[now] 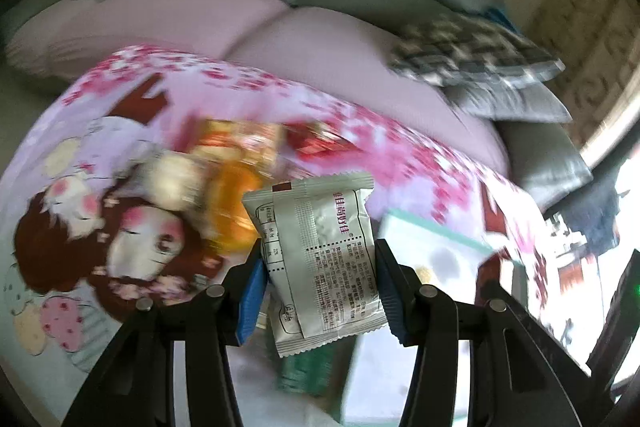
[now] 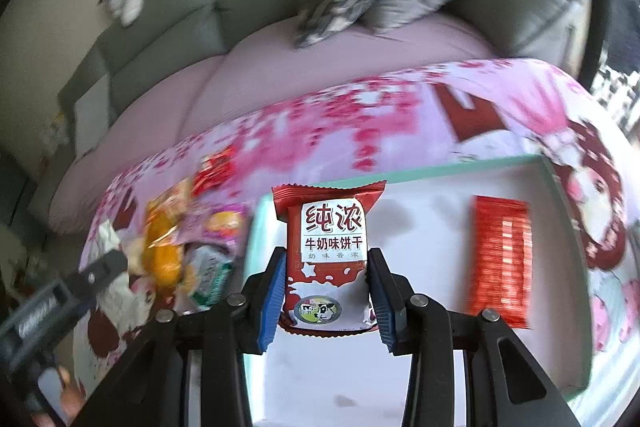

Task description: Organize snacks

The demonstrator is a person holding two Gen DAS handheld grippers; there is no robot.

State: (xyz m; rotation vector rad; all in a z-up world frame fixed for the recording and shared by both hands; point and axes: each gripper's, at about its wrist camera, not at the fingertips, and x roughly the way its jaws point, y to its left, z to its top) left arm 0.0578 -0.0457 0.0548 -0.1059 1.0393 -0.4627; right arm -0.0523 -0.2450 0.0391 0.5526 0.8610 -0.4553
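Silver foil, printed side turned to the camera: the biscuit packet point(image 1: 320, 259) pinched at mid-height between the blue-padded fingers point(image 1: 251, 301) of the left gripper point(image 1: 318, 291), clear of the cartoon-print cloth on the table point(image 1: 72, 227), probably so as to travel toward the white tray point(image 2: 440, 367). Red-and-white milk biscuit packet point(image 2: 328, 259) clamped upright in the right gripper point(image 2: 326, 301), poised over the tray's near-left part, seemingly for setting down in a row with the red wafer packet point(image 2: 500, 259) flat on the right. Unsorted snacks point(image 2: 180, 251) heaped just left of the tray, blurred, awaiting their turn.
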